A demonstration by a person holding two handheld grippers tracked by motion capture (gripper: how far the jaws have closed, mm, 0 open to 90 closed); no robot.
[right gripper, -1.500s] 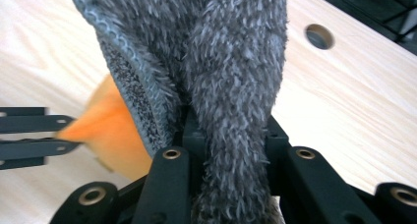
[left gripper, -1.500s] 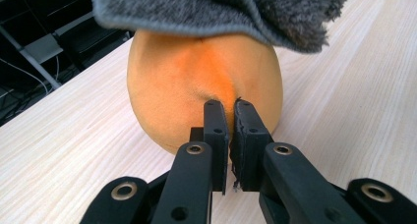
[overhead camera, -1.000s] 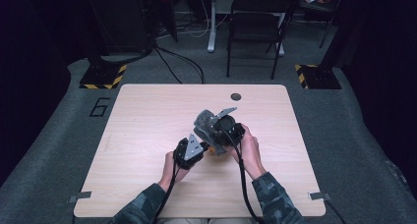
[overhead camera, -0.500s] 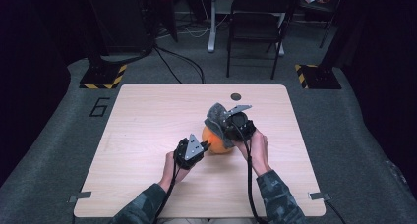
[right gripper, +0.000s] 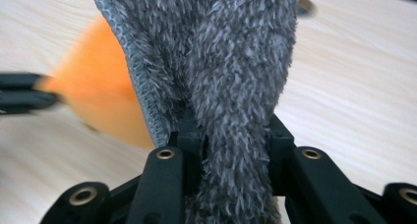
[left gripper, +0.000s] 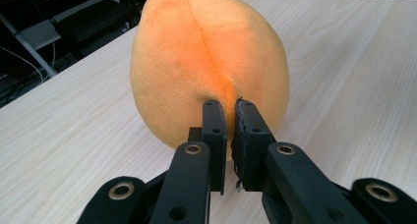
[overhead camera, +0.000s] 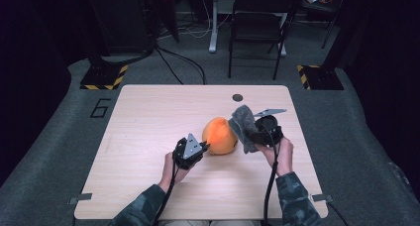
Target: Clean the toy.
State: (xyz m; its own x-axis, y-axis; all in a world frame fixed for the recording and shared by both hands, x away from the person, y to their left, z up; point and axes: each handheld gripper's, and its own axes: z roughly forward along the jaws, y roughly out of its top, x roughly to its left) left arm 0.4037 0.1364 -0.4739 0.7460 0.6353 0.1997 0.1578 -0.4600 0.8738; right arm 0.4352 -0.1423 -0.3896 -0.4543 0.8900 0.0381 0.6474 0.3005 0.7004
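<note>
Left gripper view alone reveals the left claw [left gripper: 228, 130] pinching the orange plush [left gripper: 209, 62]; right claw [right gripper: 231, 135] clamps grey cloth [right gripper: 216, 52].

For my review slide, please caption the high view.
Left gripper pinches an orange plush fruit on the table; right gripper holds a grey cloth beside it.

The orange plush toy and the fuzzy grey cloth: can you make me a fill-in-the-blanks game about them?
1. The left gripper pinches the plush toy, whose colour is ____.
2. The right gripper holds a fuzzy cloth, whose colour is ____.
3. The plush toy rests on the ____.

Missing words: orange; grey; table
</note>
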